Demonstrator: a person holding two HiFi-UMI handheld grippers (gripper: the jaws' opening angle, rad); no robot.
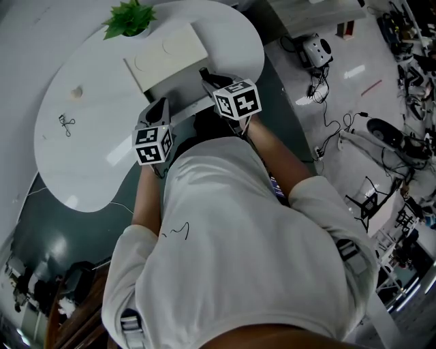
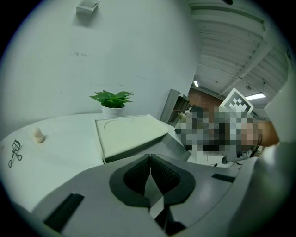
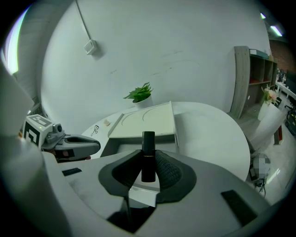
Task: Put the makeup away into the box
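A black lipstick tube (image 3: 148, 155) stands upright between the pads of my right gripper (image 3: 148, 163), which is shut on it just in front of the box (image 3: 138, 140). The box's cream lid (image 1: 165, 54) lies open and flat behind its cavity. My left gripper (image 2: 150, 162) is shut with nothing in it, to the left of the box (image 2: 129, 135). In the head view both grippers sit at the table's near edge, the left (image 1: 162, 106) and the right (image 1: 207, 76). An eyelash curler (image 1: 66, 124) and a small beige sponge (image 1: 77, 90) lie on the table's left part.
The white rounded table (image 1: 95, 170) carries a potted green plant (image 1: 129, 18) behind the box. A white wall stands past the table. Shelving (image 3: 259, 69) is at the right, and cables and equipment lie on the floor (image 1: 381, 129).
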